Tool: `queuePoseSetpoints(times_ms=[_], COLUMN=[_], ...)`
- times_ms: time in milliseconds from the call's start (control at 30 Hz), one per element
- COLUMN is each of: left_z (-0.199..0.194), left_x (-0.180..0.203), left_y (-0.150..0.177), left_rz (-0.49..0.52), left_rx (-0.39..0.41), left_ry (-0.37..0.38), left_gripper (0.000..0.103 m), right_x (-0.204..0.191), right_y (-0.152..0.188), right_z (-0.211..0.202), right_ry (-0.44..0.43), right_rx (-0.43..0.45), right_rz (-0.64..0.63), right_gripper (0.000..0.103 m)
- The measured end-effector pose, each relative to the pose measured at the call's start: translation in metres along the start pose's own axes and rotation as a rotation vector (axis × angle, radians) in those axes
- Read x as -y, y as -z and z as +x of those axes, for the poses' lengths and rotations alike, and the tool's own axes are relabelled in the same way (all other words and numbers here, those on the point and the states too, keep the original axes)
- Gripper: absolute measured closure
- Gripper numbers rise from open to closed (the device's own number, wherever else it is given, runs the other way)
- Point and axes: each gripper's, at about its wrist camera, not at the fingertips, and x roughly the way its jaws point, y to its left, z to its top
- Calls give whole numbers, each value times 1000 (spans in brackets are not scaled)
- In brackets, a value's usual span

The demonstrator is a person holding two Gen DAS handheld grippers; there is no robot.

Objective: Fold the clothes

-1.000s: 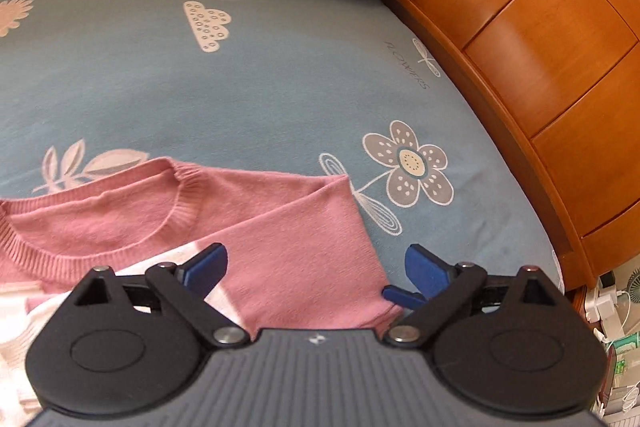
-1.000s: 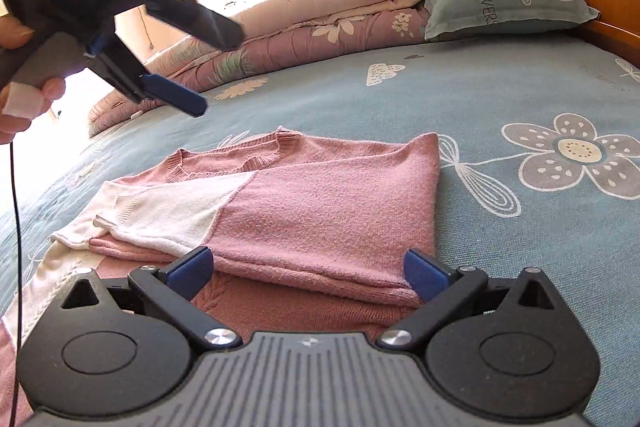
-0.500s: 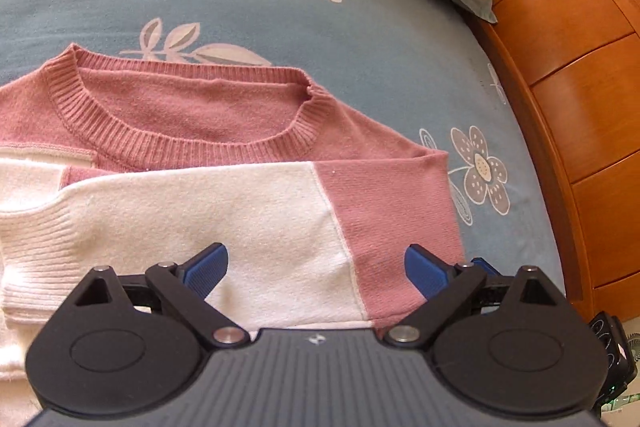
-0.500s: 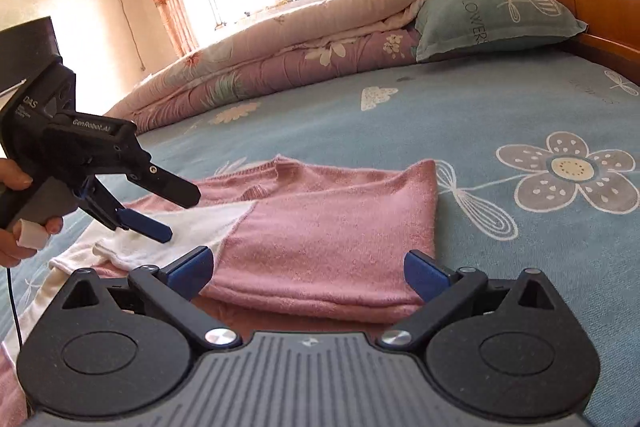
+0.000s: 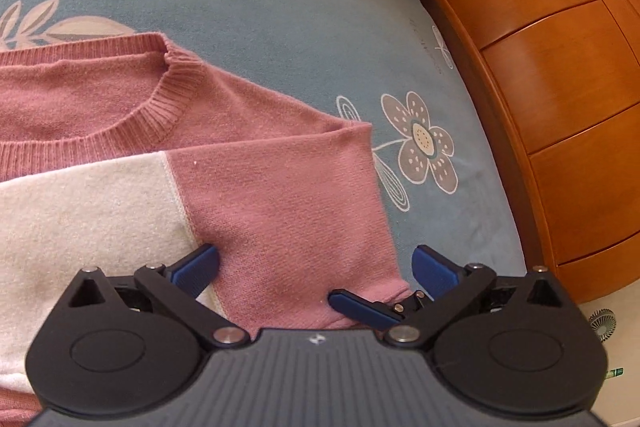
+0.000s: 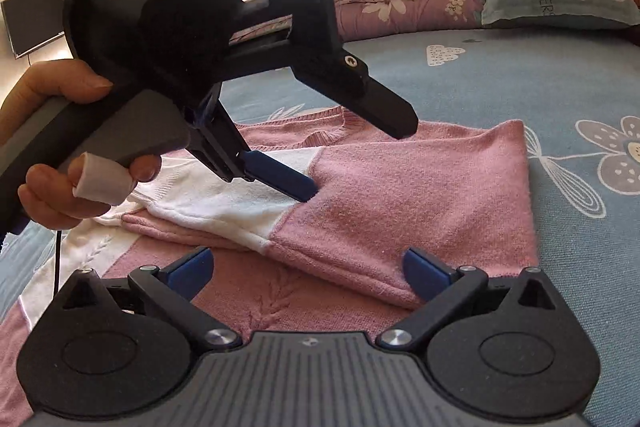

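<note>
Right wrist view shows the pink and white knitted sweater lying flat on the blue flower-printed bed sheet, filling the middle of the frame, with one pink-and-white sleeve folded across the body so that its long axis runs from the right edge of the garment toward the lower left. The left gripper, held in a hand at the left of the frame, comes in from the upper left with its jaws parted, the lower blue finger touching or just above the seam where the sleeve's white turns pink. The right gripper sits at the bottom centre, jaws spread wide and holding nothing, the sleeve's lower folded edge just ahead of them. In the left wrist view the left gripper straddles the pink part of the sleeve, and the right gripper's blue tip shows at the bottom right by the garment's side fold. Judging by this, both sets of jaws are near the sleeve; whether they are about to grip or have just let go cannot be told.
</note>
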Motion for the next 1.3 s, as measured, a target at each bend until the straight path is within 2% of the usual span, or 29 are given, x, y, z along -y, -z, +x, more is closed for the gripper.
queuePoseSetpoints(times_ms=[67,133,167,433,567,700,800,933,1100,1200,1300], left_z=[-3,6,5,-85,-117,-121,-142,-165,-134,-136,-138], left_x=[-2,-8,-8,-20,-73,-120,-129,-117,-131,-117,-112], left_y=[0,0,1,6,21,40,47,54,76,84,82], left_rz=[-3,-20,-12,16,-104,-198,-247,-196,-228,-164,-165], left_rx=[28,-17,-13,72,112,126,182,235,157,170,179], left_ry=[6,-36,-35,-171,-252,-325,-285,-246,-266,-284,-237], left_gripper=[1,3,2,1,1,3,4,3,3,3,3], right_x=[-3,-6,-6,-1,-3,-3,-5,-7,-6,-6,-7], right_y=[0,0,1,1,1,2,2,3,3,3,3], right_z=[1,2,2,-1,0,0,1,2,2,2,3], right_ry=[9,23,24,-1,7,11,20,34,31,28,29], right_rx=[-4,-8,-8,6,4,5,3,1,4,6,5], right_rz=[-12,-29,-32,0,-9,-12,-23,-41,-36,-33,-34], right_gripper=[0,0,0,0,0,0,0,0,0,0,0])
